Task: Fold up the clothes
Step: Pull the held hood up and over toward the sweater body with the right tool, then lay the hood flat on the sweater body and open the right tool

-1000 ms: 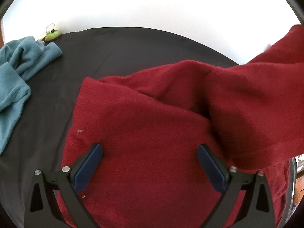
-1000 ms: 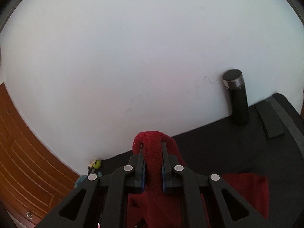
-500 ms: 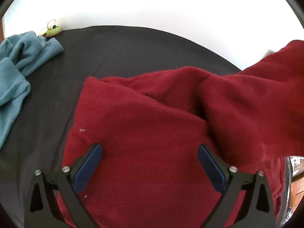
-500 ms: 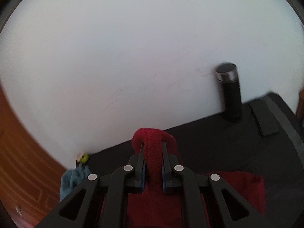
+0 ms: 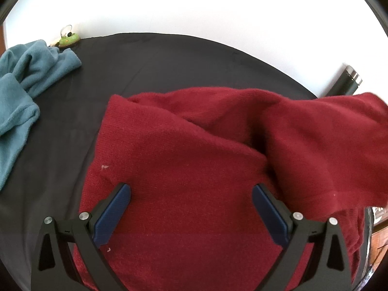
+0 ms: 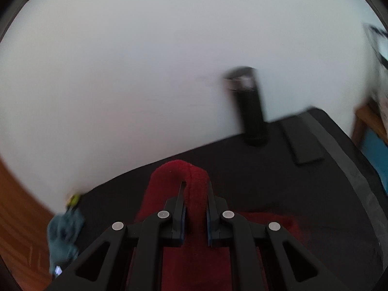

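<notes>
Right claw [image 6: 196,208]: closed on a raised fold of the red sweater [image 6: 194,181], the cloth arching over and between its fingers.
Left claw [image 5: 191,208]: spread wide over the sweater's body, blue pads [image 5: 112,214] on either side, pinching nothing.
Red sweater [image 5: 184,169]: spread on the black worktop [image 5: 150,60]; its right portion is lifted off the surface toward the right edge of the left view.
Teal garment [image 5: 21,82]: crumpled at the worktop's far left, apart from the sweater.
Green toy [image 5: 69,39]: by the wall, just behind the teal garment.
Dark cylinder [image 6: 249,111]: upright by the wall, blurred, possibly a flask.
</notes>
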Action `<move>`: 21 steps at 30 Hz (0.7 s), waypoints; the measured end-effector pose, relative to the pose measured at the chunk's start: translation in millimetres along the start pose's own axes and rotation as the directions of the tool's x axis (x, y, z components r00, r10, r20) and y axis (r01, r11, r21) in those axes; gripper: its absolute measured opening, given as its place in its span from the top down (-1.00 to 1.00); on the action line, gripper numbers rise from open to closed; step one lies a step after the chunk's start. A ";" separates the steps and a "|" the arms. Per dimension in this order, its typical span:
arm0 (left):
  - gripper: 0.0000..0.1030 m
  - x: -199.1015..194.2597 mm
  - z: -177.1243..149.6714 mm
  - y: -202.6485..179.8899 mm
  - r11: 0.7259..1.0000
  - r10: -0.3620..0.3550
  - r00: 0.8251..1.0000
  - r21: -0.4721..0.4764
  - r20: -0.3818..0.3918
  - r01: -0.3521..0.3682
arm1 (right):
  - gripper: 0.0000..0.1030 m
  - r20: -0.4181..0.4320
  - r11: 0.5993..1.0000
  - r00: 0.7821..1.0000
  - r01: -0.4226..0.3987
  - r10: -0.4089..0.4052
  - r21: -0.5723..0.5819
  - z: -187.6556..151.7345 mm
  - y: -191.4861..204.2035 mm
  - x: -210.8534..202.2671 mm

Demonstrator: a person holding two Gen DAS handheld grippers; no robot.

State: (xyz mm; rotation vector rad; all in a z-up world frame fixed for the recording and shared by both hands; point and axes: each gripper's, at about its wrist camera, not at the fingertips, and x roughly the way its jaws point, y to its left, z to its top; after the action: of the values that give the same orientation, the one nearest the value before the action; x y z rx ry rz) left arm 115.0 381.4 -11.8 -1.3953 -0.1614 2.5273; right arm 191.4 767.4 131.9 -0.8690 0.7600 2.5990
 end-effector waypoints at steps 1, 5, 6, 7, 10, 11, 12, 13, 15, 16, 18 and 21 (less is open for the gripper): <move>-0.96 -0.8 -0.1 -0.2 1.000 -0.004 1.000 -0.003 -0.002 0.004 | 0.75 -0.006 0.999 1.000 0.021 -0.021 0.028 4.3 -9.1 8.0; -0.96 -3.7 2.2 4.3 1.000 -0.021 1.000 -0.021 -0.009 0.021 | 0.75 0.036 0.996 0.997 0.077 -0.075 -0.052 2.5 6.9 14.7; -0.96 -4.2 3.1 6.6 0.999 -0.025 1.000 -0.025 -0.010 0.025 | 0.75 0.063 0.990 0.994 0.092 -0.085 -0.111 -1.6 20.8 12.4; -0.96 -4.8 4.2 9.0 0.999 -0.029 1.000 -0.029 -0.011 0.029 | 0.75 0.091 0.980 0.992 0.102 -0.087 -0.171 -5.6 35.4 9.7; -0.96 -6.2 8.5 17.1 0.998 -0.037 0.999 -0.054 -0.010 0.037 | 0.75 0.169 0.921 0.985 0.090 -0.027 -0.380 -30.1 91.1 -10.0; -0.96 -6.7 9.9 19.8 0.997 -0.040 0.999 -0.062 -0.010 0.040 | 0.75 0.177 0.895 0.984 0.071 0.009 -0.440 -41.2 107.1 -17.3; -0.96 -7.2 11.4 22.6 0.997 -0.043 0.999 -0.070 -0.010 0.042 | 0.75 0.181 0.865 0.982 0.051 0.046 -0.499 -53.1 123.1 -24.7; -0.96 -7.7 12.8 25.3 0.996 -0.046 0.999 -0.078 -0.009 0.045 | 0.75 0.181 0.834 0.981 0.039 0.073 -0.550 -65.2 136.4 -30.3; -0.96 -10.1 16.3 33.5 0.993 -0.052 0.999 -0.106 -0.002 0.052 | 0.75 0.182 0.746 0.977 0.036 0.115 -0.664 -97.8 160.9 -39.5; -0.96 -11.8 17.6 39.2 0.991 -0.051 0.999 -0.126 0.004 0.051 | 0.75 0.180 0.696 0.975 0.041 0.127 -0.717 -115.8 169.3 -41.9; -0.96 -14.9 20.2 50.1 0.985 -0.047 0.999 -0.164 0.015 0.049 | 0.75 0.163 0.597 0.976 0.047 0.142 -0.801 -151.4 179.6 -43.3; -0.96 -15.6 21.2 57.1 0.980 -0.033 0.999 -0.195 0.019 0.036 | 0.75 0.109 0.451 0.984 0.034 0.142 -0.892 -207.7 184.0 -39.0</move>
State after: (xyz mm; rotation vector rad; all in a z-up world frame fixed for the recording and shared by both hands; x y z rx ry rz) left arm 95.7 322.7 0.0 -1.4288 -0.4437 2.5516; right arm 240.0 495.1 86.9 -0.8035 -0.8103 3.0108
